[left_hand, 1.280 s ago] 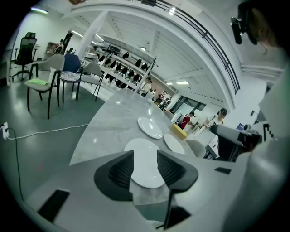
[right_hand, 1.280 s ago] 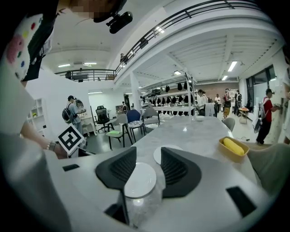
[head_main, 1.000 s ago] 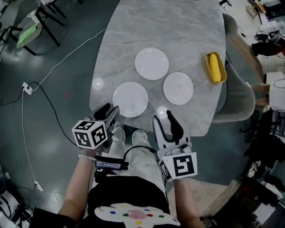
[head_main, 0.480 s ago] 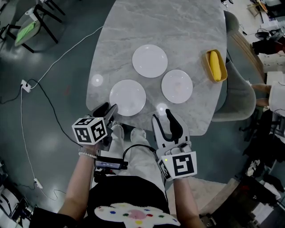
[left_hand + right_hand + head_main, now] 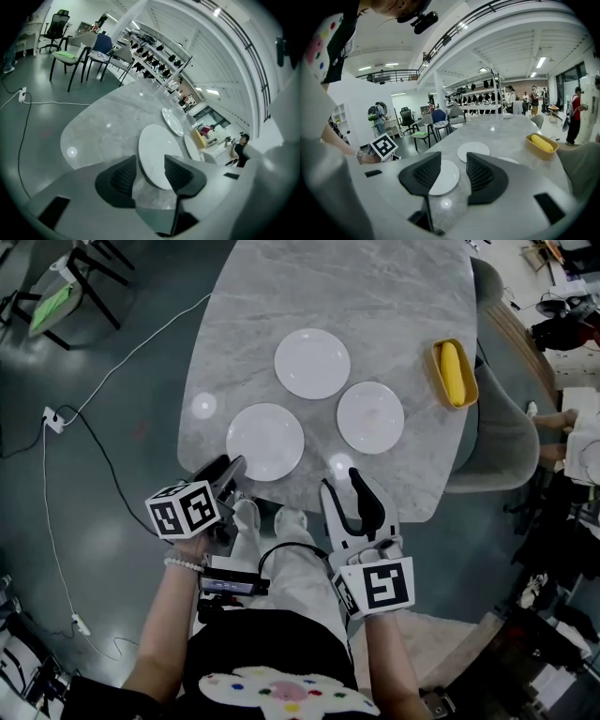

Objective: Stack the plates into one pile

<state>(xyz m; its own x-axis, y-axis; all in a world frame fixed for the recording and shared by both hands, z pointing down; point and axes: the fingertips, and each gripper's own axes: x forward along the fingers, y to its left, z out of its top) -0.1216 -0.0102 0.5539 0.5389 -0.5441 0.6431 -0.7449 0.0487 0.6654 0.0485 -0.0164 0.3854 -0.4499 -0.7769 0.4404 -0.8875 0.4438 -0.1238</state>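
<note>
Three white plates lie apart on the grey marble table (image 5: 281,296): a near-left plate (image 5: 265,442) (image 5: 158,154) (image 5: 443,177), a far plate (image 5: 312,363) (image 5: 172,121) (image 5: 473,151) and a right plate (image 5: 370,417) (image 5: 191,147). My left gripper (image 5: 225,474) (image 5: 150,171) hovers at the table's near edge, just short of the near-left plate, jaws open and empty. My right gripper (image 5: 345,488) (image 5: 453,176) hangs over the near edge below the right plate, also open with nothing between its pads.
A yellow tray (image 5: 453,373) (image 5: 541,143) holding a yellow object sits at the table's right edge. A grey chair (image 5: 497,427) stands to the right of the table. Cables (image 5: 94,418) run over the floor on the left, with more chairs (image 5: 70,56) beyond.
The left gripper has rolled about its own axis, its marker cube turning and shifting slightly left. The right gripper and the plates have stayed put.
</note>
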